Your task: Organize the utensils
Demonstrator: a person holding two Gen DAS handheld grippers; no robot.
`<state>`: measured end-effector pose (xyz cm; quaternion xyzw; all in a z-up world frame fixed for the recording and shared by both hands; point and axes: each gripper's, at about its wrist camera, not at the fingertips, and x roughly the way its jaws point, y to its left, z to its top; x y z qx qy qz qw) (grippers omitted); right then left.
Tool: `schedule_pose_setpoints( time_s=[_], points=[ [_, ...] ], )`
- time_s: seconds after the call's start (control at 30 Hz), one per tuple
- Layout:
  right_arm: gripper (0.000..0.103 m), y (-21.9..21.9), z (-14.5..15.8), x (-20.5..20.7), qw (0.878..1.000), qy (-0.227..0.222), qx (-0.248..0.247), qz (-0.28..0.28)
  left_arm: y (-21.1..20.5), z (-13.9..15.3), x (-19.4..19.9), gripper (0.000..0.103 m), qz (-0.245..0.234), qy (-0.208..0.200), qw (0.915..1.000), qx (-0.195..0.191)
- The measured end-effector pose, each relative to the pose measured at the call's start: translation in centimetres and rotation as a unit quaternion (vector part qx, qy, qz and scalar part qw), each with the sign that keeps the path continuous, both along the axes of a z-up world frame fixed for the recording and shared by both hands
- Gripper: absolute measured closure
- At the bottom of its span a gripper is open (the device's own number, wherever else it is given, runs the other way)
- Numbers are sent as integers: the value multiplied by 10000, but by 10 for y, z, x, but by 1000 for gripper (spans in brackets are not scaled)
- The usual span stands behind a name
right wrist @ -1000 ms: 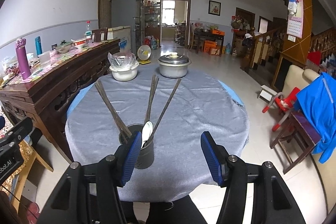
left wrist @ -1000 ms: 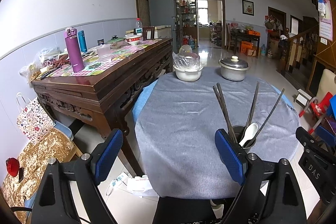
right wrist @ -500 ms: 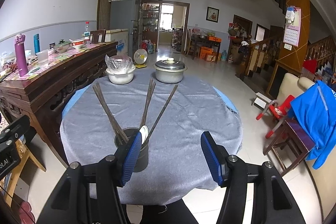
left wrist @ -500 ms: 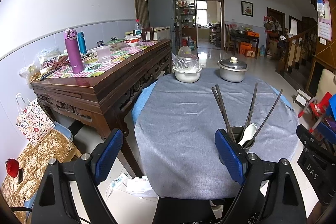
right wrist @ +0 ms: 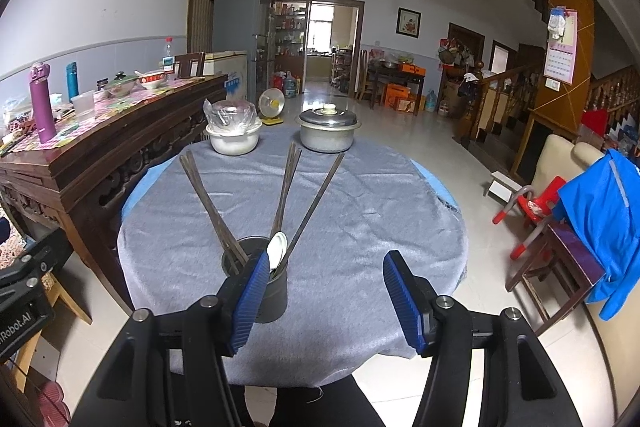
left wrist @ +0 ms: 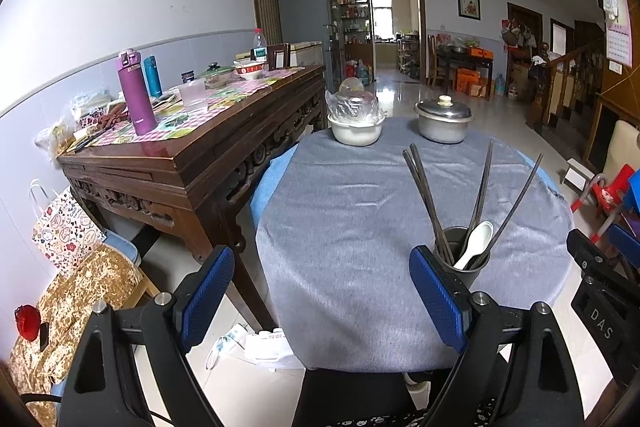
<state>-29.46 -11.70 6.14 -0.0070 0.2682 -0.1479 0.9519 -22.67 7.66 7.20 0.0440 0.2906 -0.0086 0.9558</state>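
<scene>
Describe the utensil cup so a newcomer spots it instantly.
On the round table's grey cloth, look at the near edge, well in front of the white bowl and metal pot. The dark cup is the only container with chopsticks and a white spoon sticking out.

The grey cloth on the desk (right wrist: 360, 195) lies bare across its middle and right side. A dark cup (right wrist: 256, 283) with fanned chopsticks (right wrist: 208, 203) blocks the near left; a white bowl (right wrist: 234, 141) and lidded pot (right wrist: 326, 137) stand along the far edge.
</scene>
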Motion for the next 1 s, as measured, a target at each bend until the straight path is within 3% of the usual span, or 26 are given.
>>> schedule_pose_setpoints(
  time_s=[1.0],
  points=[
    [38,13,-4,24,9987,133,-4,498,7,-3,7,13,261,82,9996,-50]
  ],
)
